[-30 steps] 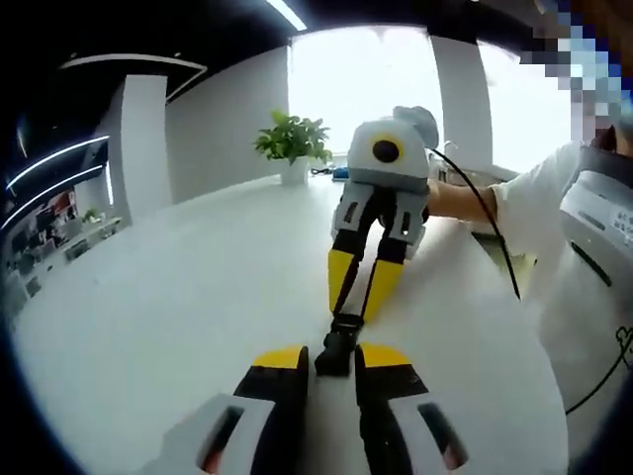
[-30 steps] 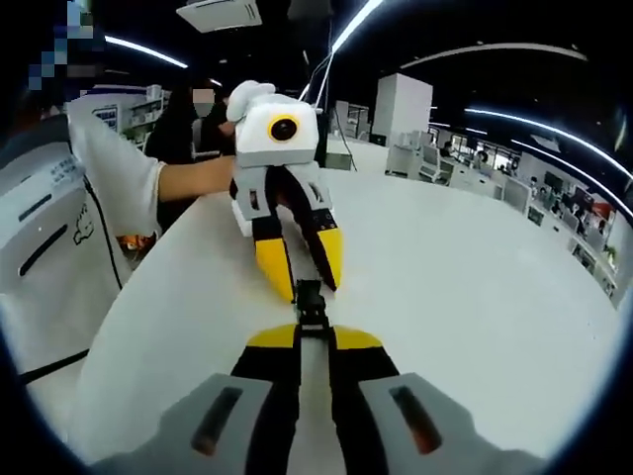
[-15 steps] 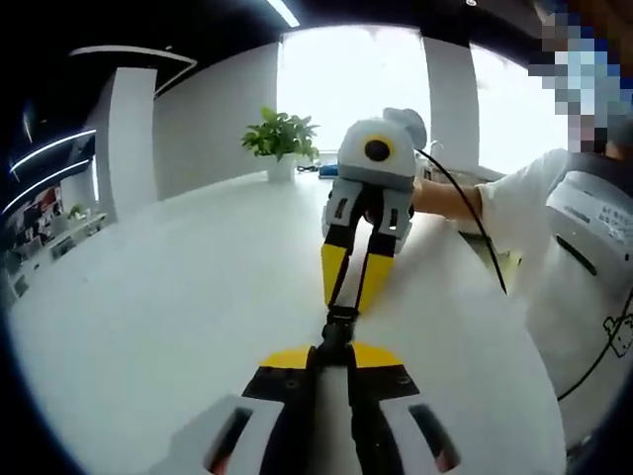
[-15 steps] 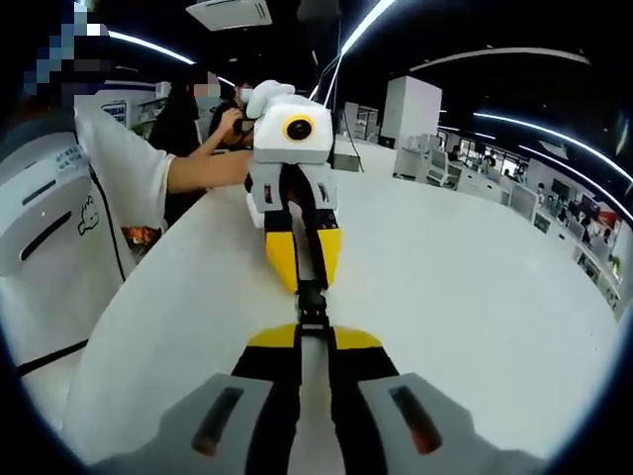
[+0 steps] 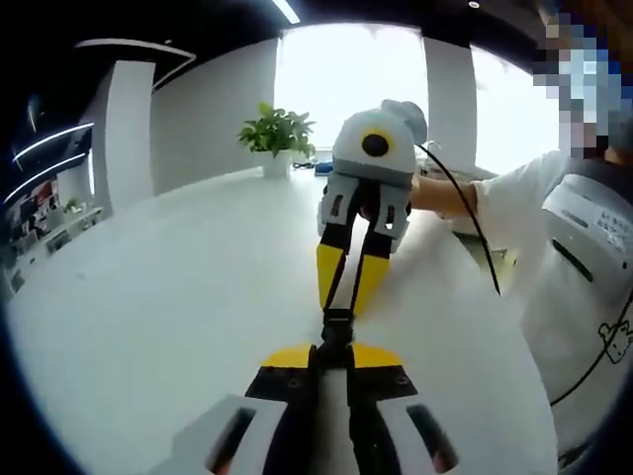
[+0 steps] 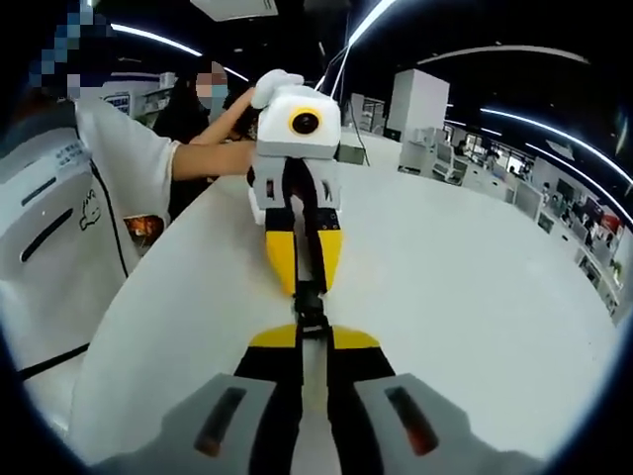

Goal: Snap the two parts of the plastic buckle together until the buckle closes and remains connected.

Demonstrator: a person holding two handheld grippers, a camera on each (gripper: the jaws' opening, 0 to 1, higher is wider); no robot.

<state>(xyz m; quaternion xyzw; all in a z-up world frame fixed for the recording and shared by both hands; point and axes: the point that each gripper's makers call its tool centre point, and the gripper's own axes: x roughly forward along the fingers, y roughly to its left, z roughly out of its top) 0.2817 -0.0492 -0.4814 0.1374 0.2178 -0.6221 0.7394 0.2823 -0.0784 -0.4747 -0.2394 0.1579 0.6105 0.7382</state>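
Observation:
A small black plastic buckle [image 5: 337, 328] hangs above the white table, stretched between the two grippers. In the left gripper view my left gripper [image 5: 333, 352] is shut on the buckle's near end, and the right gripper [image 5: 343, 297] comes in from the far side, its yellow fingers closed on the other end. In the right gripper view the same buckle [image 6: 310, 309] runs between my right gripper [image 6: 313, 338], shut on its near end, and the left gripper [image 6: 305, 281] opposite. The two halves look pushed together, but I cannot see the join clearly.
The white table [image 5: 158, 297] spreads wide around both grippers. A potted plant [image 5: 277, 139] stands at its far edge. A person in a white shirt [image 5: 584, 257] stands close by the table [image 6: 475, 287], arms reaching to the grippers. Office furniture [image 6: 450, 158] lies beyond.
The two grippers have closed in on each other and lined up, bringing the buckle halves together. The right gripper's fingers, spread a second ago, now sit tight on the buckle.

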